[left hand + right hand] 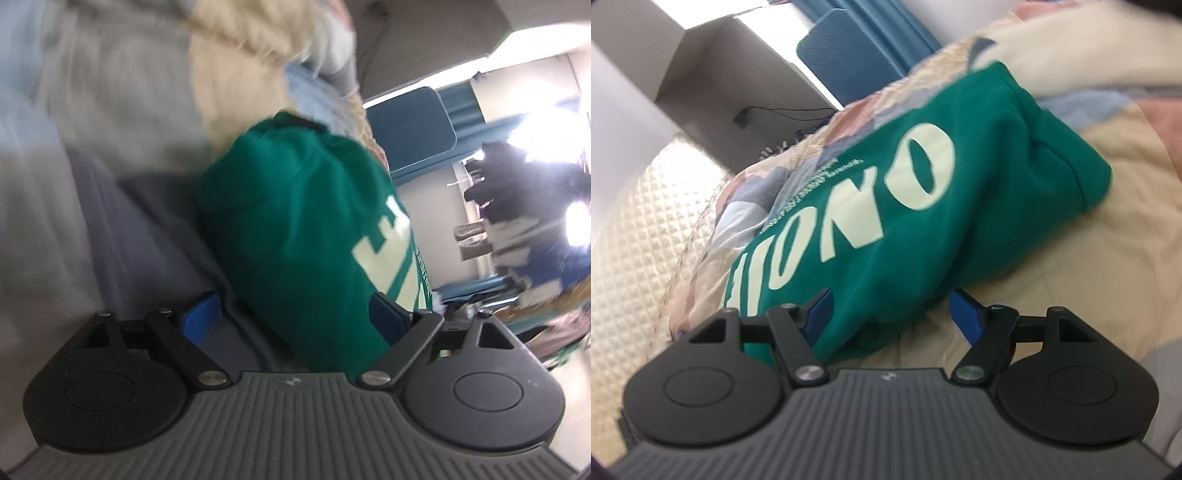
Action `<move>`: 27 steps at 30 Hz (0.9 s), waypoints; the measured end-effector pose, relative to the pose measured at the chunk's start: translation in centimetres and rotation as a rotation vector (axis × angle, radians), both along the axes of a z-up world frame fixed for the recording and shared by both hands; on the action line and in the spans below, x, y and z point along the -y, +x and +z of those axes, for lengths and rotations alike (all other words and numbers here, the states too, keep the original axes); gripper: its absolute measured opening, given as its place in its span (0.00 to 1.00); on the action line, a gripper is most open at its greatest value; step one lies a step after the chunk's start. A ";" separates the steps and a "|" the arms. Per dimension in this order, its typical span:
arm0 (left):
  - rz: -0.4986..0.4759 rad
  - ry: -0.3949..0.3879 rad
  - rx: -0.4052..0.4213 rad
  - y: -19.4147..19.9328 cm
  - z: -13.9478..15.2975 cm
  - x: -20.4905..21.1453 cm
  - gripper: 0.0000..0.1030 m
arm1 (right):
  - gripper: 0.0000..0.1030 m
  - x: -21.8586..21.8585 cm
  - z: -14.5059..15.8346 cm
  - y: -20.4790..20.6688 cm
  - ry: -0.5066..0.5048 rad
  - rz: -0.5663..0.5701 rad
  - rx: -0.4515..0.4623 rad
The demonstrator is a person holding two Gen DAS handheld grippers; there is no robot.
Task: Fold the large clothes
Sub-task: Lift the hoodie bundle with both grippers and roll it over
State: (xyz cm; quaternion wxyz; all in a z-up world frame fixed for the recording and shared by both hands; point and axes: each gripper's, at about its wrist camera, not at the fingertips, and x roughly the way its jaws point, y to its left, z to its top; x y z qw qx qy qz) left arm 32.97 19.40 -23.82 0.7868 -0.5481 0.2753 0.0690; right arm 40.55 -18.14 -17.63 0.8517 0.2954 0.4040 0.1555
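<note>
A green sweatshirt [295,221] with big cream letters lies bundled on a patchwork quilt [240,81] in cream, pink and pale blue. My left gripper [295,315] is open, its blue pads [201,314] spread wide; the sweatshirt's near end lies between them, with the left pad clear of the cloth. In the right wrist view the sweatshirt [923,206] runs diagonally with its lettering facing up. My right gripper [891,308] also stands open around the garment's lower edge, and its right pad [964,312] is apart from the fabric. Both views are blurred.
A grey-blue cloth [147,229] lies left of the sweatshirt. A blue padded panel [410,133] stands past the bed's far edge. In the right wrist view a white box-like cabinet [720,74] and a cream quilted surface [639,229] sit at the left. Dark clutter [517,192] fills the room's bright side.
</note>
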 end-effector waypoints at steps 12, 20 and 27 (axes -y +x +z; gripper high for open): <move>0.084 -0.183 0.054 3.2 -2.3 -1.5 0.94 | 0.91 0.4 -4.9 2.5 0.288 -0.095 -0.163; 0.007 -0.091 0.154 3.6 -0.3 -0.9 0.95 | 0.90 1.0 -7.7 4.9 0.375 -0.188 -0.183; -0.014 -0.107 0.143 4.3 -1.2 -1.3 0.95 | 0.93 0.8 -8.8 7.1 0.422 -0.215 -0.176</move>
